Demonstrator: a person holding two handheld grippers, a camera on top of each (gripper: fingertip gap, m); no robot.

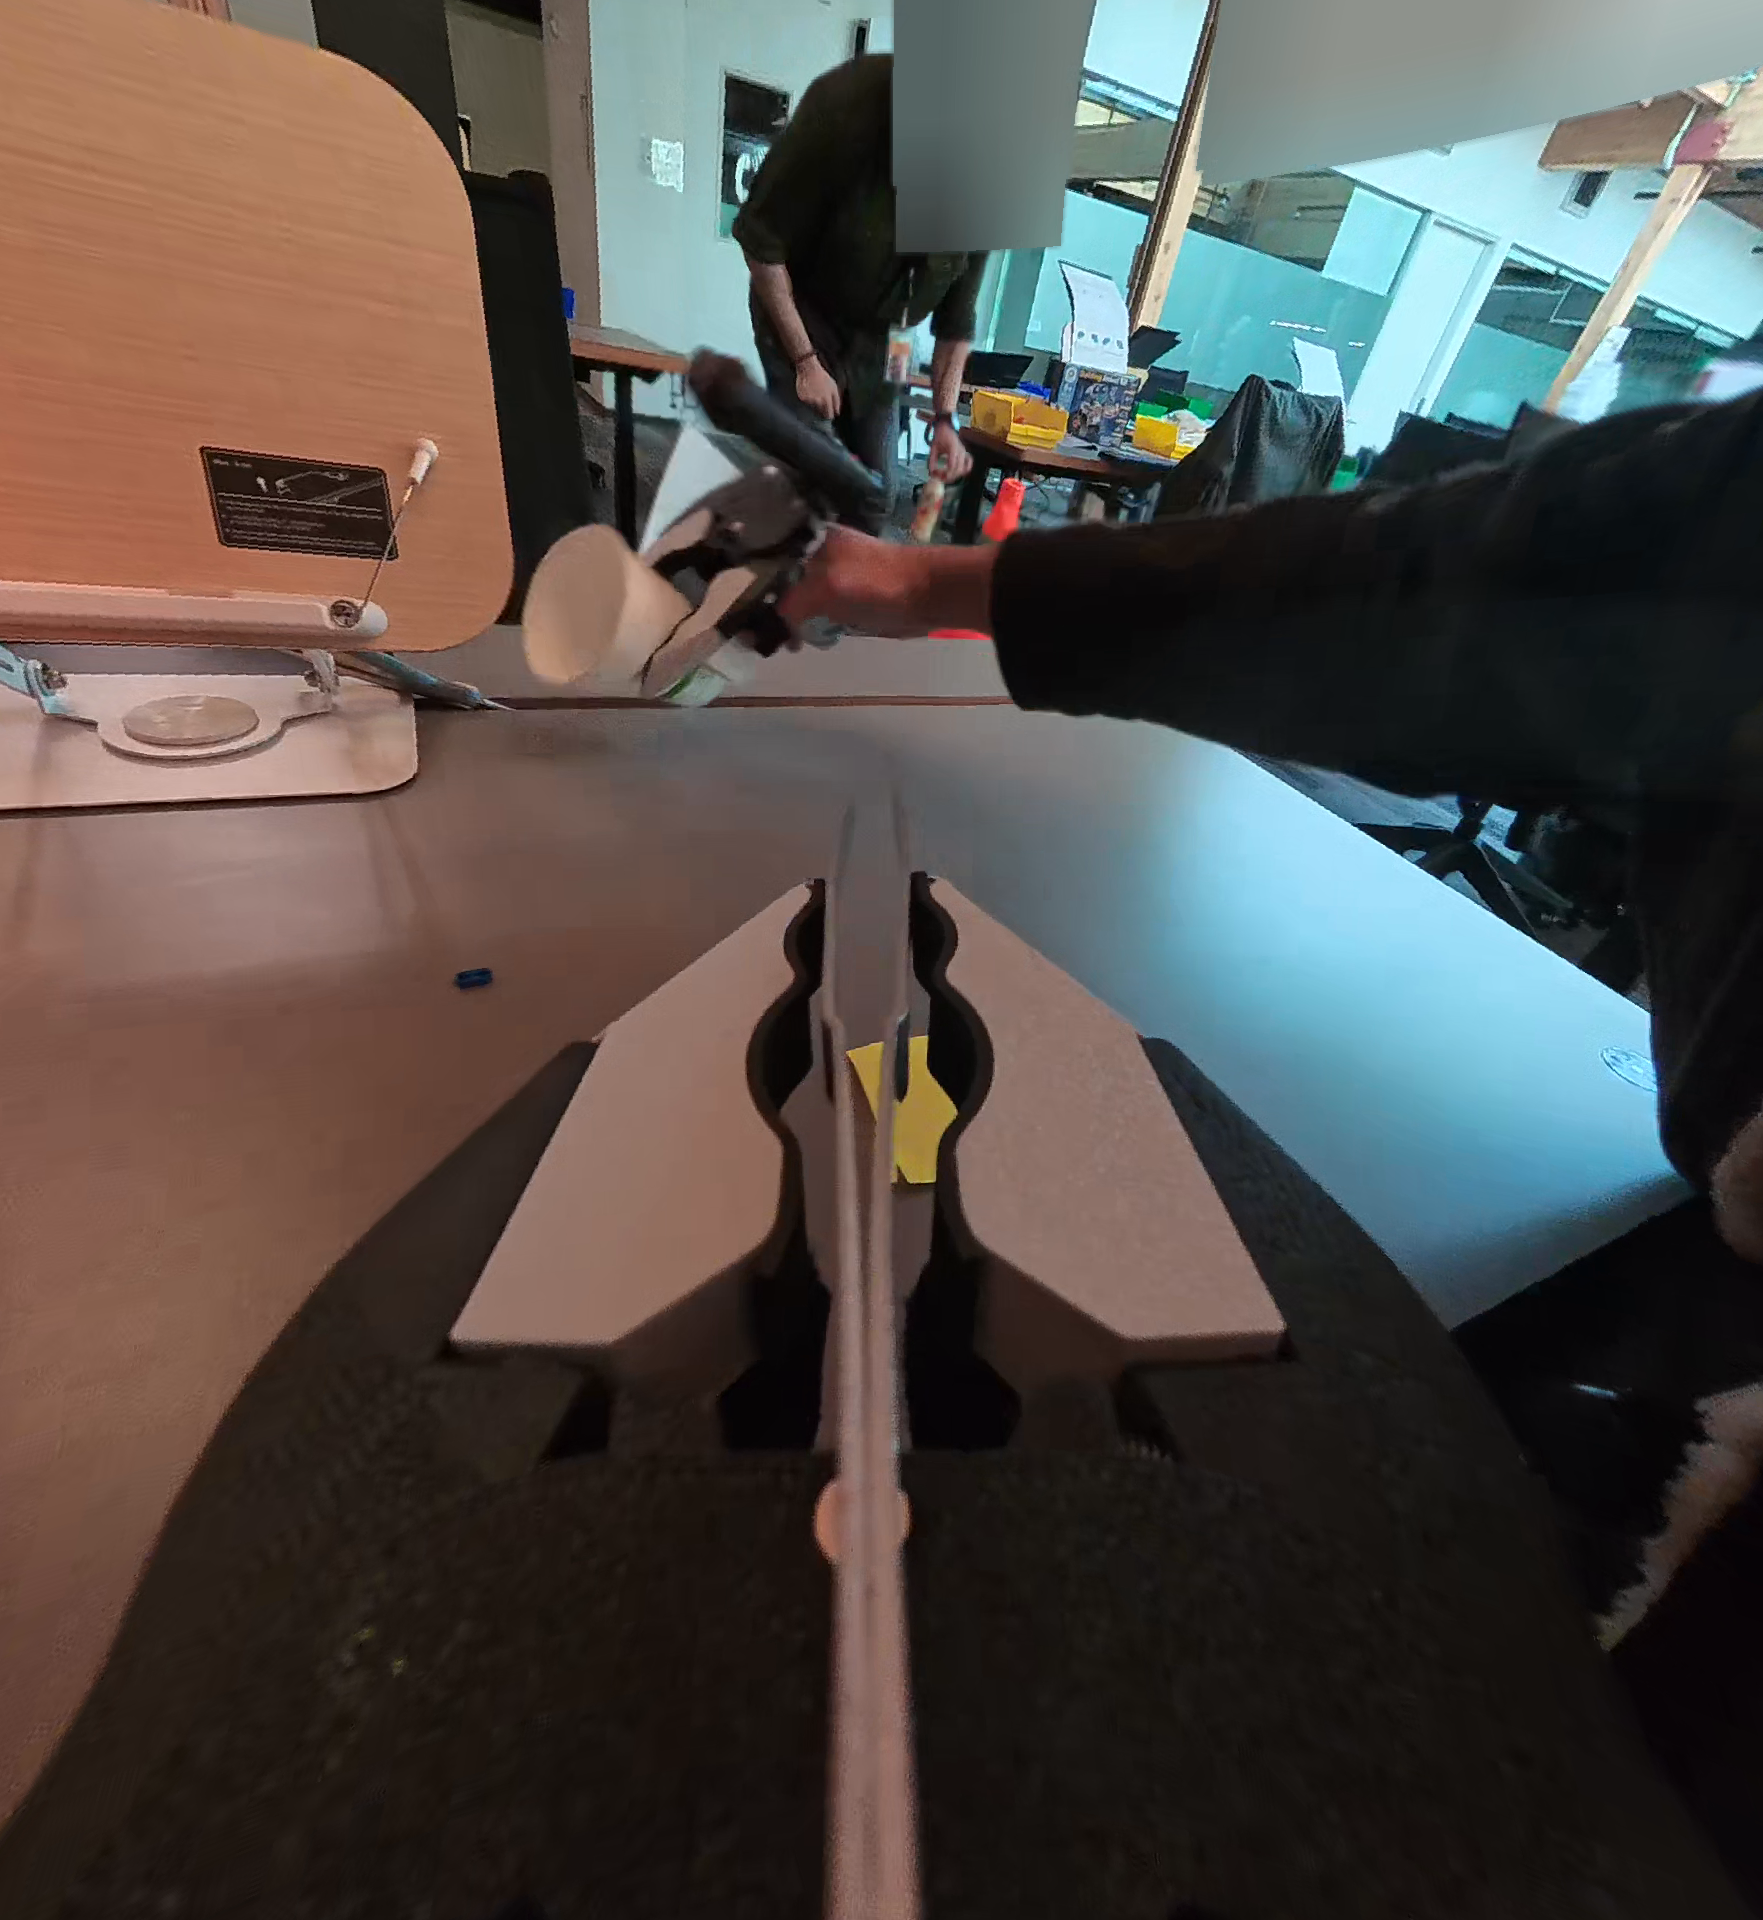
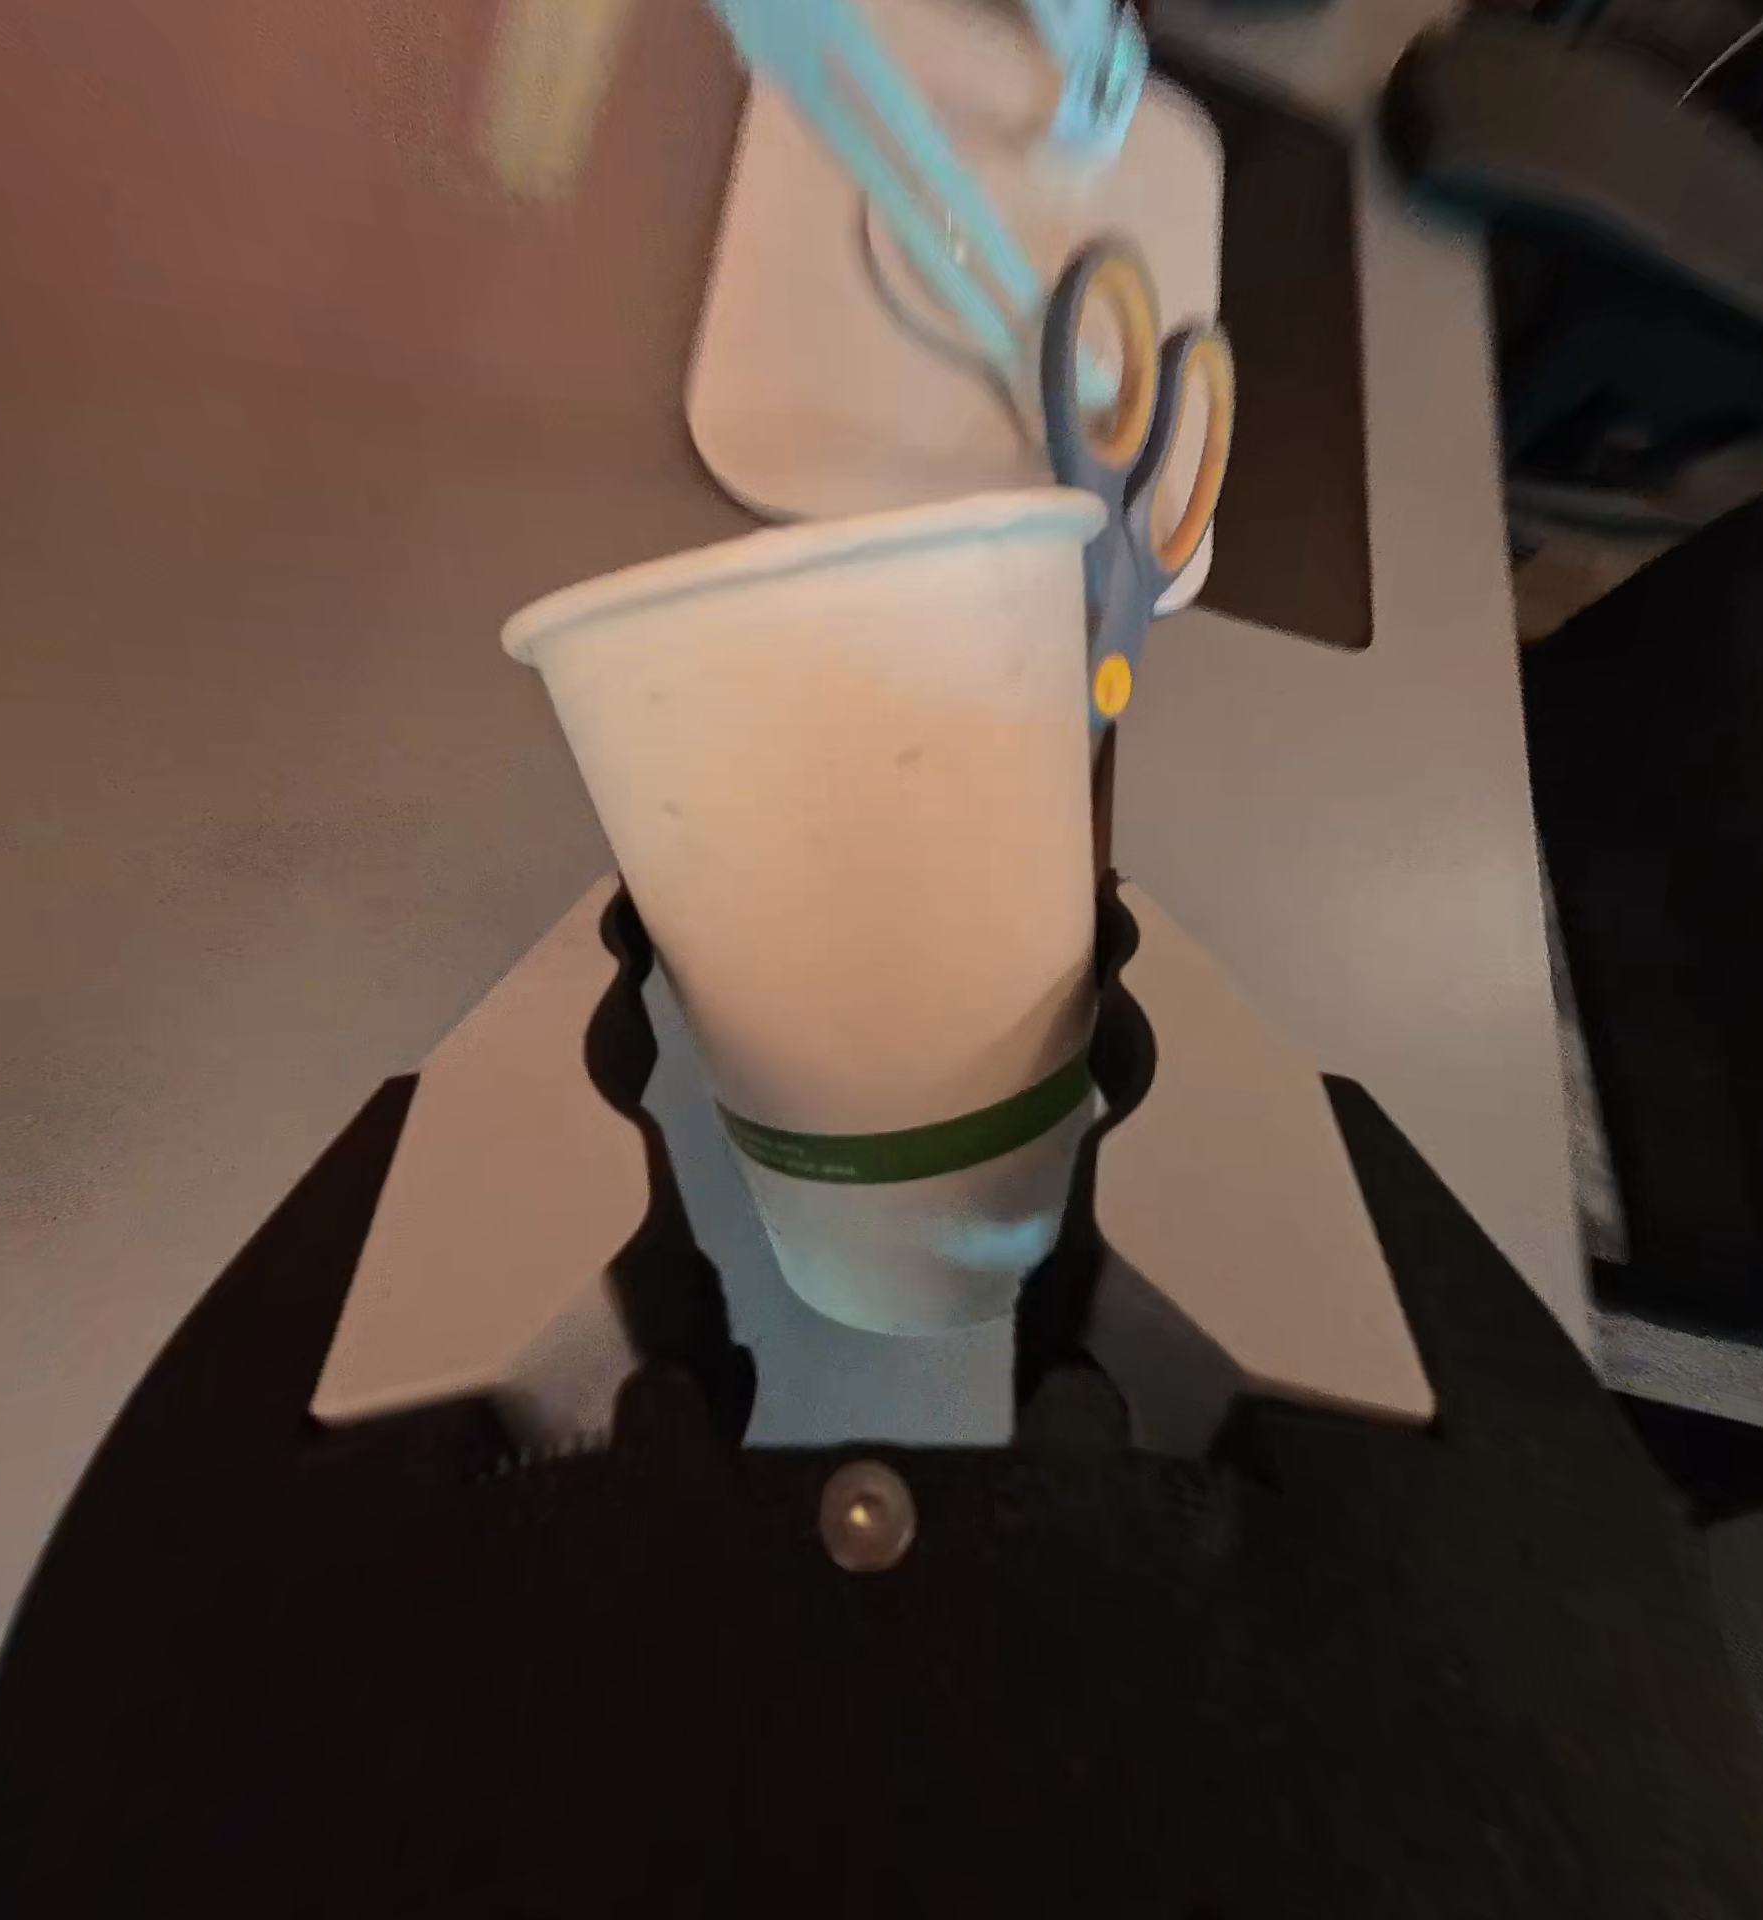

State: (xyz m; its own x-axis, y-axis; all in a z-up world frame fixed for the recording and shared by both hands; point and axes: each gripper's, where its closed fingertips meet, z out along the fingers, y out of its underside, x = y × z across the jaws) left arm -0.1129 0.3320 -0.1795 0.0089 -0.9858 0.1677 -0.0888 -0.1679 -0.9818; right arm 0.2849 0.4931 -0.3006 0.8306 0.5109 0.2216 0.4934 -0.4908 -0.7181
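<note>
- White paper cup (image 2: pixel 835 883) with green band, clamped low in right gripper (image 2: pixel 861 1039), lifted and tilted above grey worktop (image 2: pixel 181 935).
- Left gripper (image 1: pixel 864 904) clenched, apparently on a thin flat edge-on piece; identity unclear.
- Scissors (image 2: pixel 1131 468) behind cup, blades hidden.
- Wooden stand (image 1: pixel 181 312) beside the cup, blurred in right view.

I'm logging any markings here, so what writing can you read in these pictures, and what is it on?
Black label on the wooden board: print too small to read.
Green band on the paper cup: blurred, unreadable.
Colourful box in the background: too far to read.
</note>
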